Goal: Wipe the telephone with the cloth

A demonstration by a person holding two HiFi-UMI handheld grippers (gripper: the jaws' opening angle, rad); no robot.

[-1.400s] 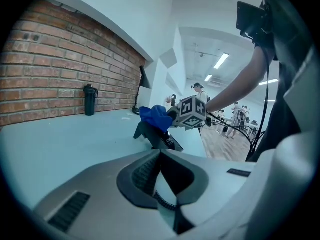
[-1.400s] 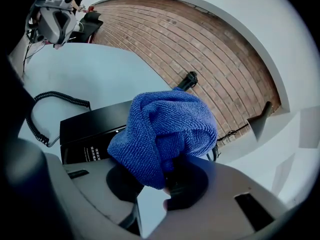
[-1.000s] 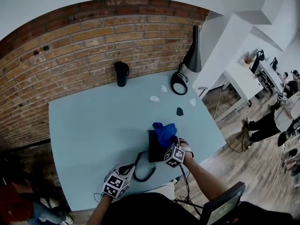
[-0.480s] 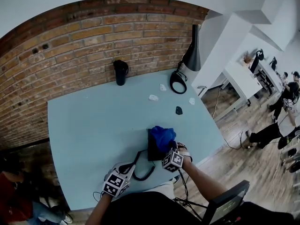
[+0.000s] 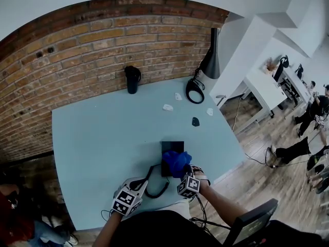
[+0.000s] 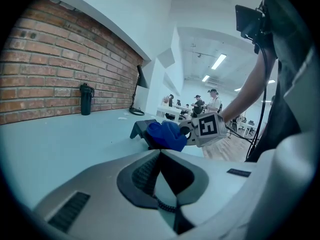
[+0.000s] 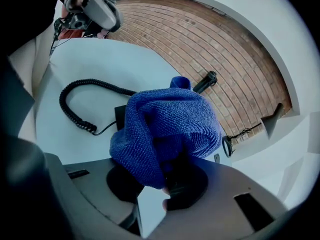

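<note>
The right tool [image 5: 181, 172] is clenched on the blue cloth [image 5: 177, 161], which covers the near edge of the telephone [image 5: 172, 148]. Left of the telephone, the left tool [image 5: 138, 185] is closed and empty beside the coiled cord [image 5: 163, 191]. Beyond the telephone, a black flask [image 5: 132, 80] stands on the bench [image 5: 103, 138].

The right gripper [image 7: 162, 184] has its jaws clamped on a bunched blue cloth [image 7: 167, 129], which fills the middle of the frame and hides most of the dark telephone [image 7: 120, 117]. A black coiled cord [image 7: 75, 109] loops over the pale table [image 7: 100, 64] at left. A brick wall [image 7: 200, 39] curves across the upper right, and the left gripper [image 7: 95, 9] sits at the upper left
</note>
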